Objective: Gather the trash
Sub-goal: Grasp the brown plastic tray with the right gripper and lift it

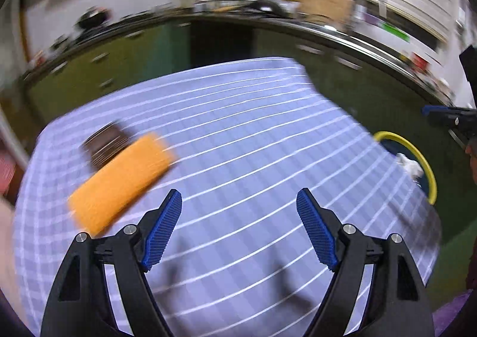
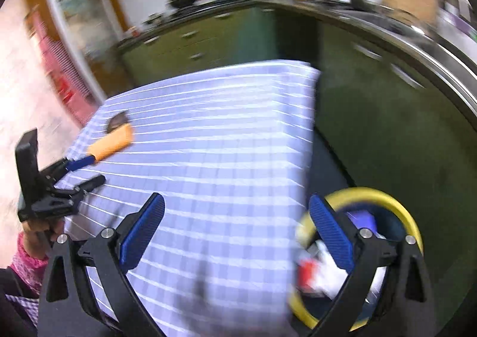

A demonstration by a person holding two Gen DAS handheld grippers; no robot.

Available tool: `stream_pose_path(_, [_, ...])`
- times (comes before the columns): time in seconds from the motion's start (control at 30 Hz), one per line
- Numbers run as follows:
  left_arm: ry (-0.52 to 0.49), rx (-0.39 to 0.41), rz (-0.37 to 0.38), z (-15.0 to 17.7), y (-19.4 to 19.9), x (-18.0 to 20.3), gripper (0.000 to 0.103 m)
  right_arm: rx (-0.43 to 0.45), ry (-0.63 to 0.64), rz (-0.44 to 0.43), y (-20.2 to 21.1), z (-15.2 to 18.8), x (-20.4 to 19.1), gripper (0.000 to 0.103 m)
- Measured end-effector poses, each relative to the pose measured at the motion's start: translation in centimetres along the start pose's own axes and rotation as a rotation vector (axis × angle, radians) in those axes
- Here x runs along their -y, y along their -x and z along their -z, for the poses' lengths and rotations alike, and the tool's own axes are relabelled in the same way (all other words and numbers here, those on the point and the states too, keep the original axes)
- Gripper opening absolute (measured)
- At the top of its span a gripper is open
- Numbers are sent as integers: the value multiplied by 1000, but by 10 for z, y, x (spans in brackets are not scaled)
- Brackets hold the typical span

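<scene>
Left wrist view: left gripper w/ jaws spread wide, nothing between them, over a blue-and-white checked tablecloth. At 10 o'clock lies an orange sponge, touching a dark brown item just behind it; too blurred to ID. At 3 o'clock, off the table edge, a yellow-rimmed bin w/ white crumpled trash inside.

Right wrist view: right gripper also spread, empty, above table edge; the bin sits at 4 o'clock behind its right finger, holding white and red scraps. Left gripper shows at 9 o'clock near the sponge.
</scene>
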State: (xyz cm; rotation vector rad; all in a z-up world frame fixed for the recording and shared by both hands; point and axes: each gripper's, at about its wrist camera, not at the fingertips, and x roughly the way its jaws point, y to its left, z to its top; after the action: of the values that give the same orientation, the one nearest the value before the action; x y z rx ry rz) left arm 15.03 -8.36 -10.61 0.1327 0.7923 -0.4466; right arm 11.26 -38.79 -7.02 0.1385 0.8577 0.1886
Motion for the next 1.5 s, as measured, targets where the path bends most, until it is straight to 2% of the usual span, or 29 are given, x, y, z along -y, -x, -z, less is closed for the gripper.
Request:
stream_pose_path(0.2, [145,-8,-106,45,26,-68,81,-93,152,-165,-74,-67,-101,93])
stream_pose_path(0.33, [203,-11,-146,63,35,-86,81,-161,257,-269,-131,-104,-181,94])
stream_pose_path(0.43, [227,-13,-169,71,38,-96,81,-210,330,-270,-174,-121,-231,95])
stream_pose_path(0.53, [226,-4,-180,74,41,-101,81,-274,379,-204,-223,-134,-270,95])
stream_pose_path(0.77, [182,10,-183,71,43,-95,82,-379,382,-106,-282,-144,-289,95])
stream_pose_path(1.03, [177,15,-168,68,48,-87,82,-444,403,-62,-301,-134,-289,95])
stream_pose_path(1.23, [173,15,-163,67,46,-84,82,-465,387,-73,-311,-131,-289,80])
stream_pose_path(1.33, [175,15,-161,67,46,-84,82,-465,387,-73,-314,-130,-291,68])
stream_pose_path(1.5, [173,13,-164,68,47,-83,82,-414,373,-82,-306,-133,-293,66])
